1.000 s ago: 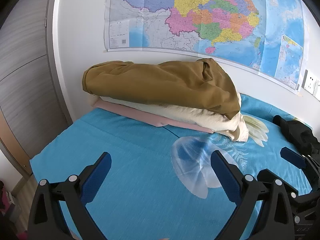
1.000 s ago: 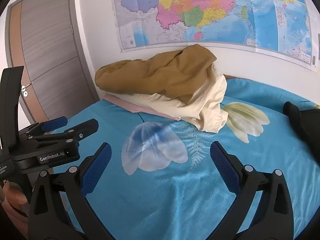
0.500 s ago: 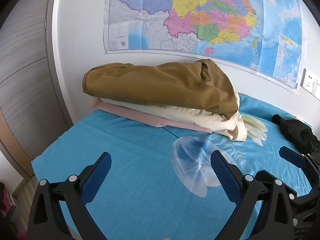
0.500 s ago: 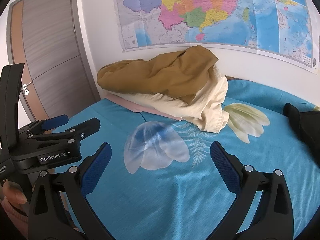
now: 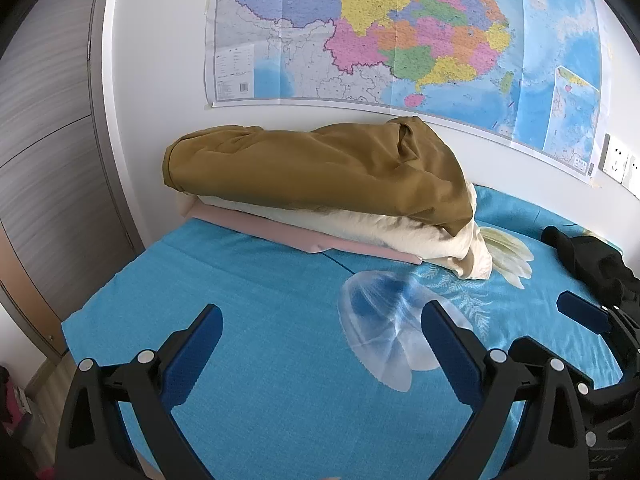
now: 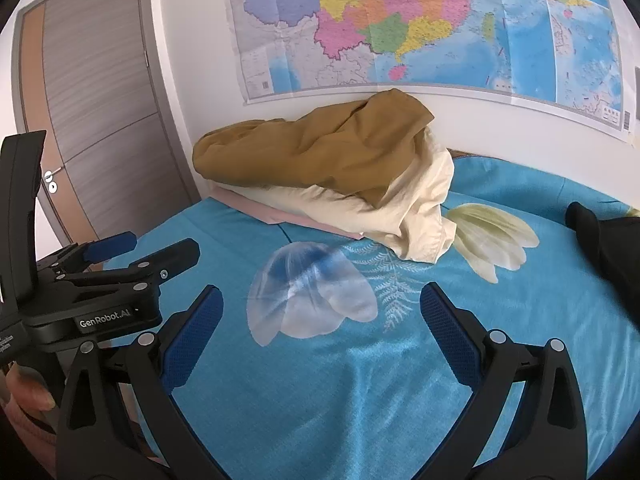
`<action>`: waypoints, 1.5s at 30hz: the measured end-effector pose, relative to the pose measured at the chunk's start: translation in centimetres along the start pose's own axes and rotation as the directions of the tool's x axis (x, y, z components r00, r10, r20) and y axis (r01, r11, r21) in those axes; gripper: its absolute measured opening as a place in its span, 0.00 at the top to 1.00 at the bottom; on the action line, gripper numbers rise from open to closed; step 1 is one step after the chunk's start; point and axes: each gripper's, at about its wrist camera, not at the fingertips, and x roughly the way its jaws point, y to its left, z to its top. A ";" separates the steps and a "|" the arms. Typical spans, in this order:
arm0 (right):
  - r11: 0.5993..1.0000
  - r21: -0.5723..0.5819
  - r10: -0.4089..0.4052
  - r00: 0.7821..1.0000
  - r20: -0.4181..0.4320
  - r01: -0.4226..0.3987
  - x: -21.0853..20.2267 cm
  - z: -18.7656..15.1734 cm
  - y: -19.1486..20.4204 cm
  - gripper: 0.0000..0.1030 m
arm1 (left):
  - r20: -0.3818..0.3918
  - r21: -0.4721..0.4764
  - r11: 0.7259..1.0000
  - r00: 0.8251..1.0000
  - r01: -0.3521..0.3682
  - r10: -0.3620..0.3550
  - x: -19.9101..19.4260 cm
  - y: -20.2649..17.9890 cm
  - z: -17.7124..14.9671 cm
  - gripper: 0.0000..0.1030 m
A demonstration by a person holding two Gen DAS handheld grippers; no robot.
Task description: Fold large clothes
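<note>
Clothes lie stacked at the far side of the bed's turquoise flower-print sheet (image 5: 248,360), against the wall: a mustard-brown garment (image 5: 320,172) on a cream garment (image 5: 420,236) on a folded pink cloth (image 5: 272,228). A black garment (image 5: 588,256) lies apart at the right. Both tools, left tool (image 5: 320,344) and right tool (image 6: 320,320), hover spread wide, holding nothing. "GenRobot.AI" reads on the left tool's side. A colourful wall map (image 6: 420,24) hangs above.

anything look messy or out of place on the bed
The stack by the wall is untidy: the mustard-brown garment is rumpled on top, and the cream garment under it spills off the flat pink folded cloth onto the blue bedsheet. A black garment lies crumpled apart at the right.
</note>
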 end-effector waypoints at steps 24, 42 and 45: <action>1.000 0.004 0.000 1.000 -0.007 0.000 0.0 -0.3 -0.2 0.05 | -0.006 0.007 1.000 1.000 -0.005 0.005 -0.1 -0.4 -0.4 0.07; 1.000 0.009 -0.008 1.000 -0.005 0.008 0.1 -0.4 -0.1 0.05 | -0.014 0.009 1.000 1.000 -0.002 0.002 0.1 -0.4 -0.5 0.07; 1.000 0.010 -0.008 1.000 -0.006 0.008 0.1 -0.4 -0.2 0.05 | -0.015 0.008 1.000 1.000 -0.003 0.003 0.2 -0.4 -0.5 0.07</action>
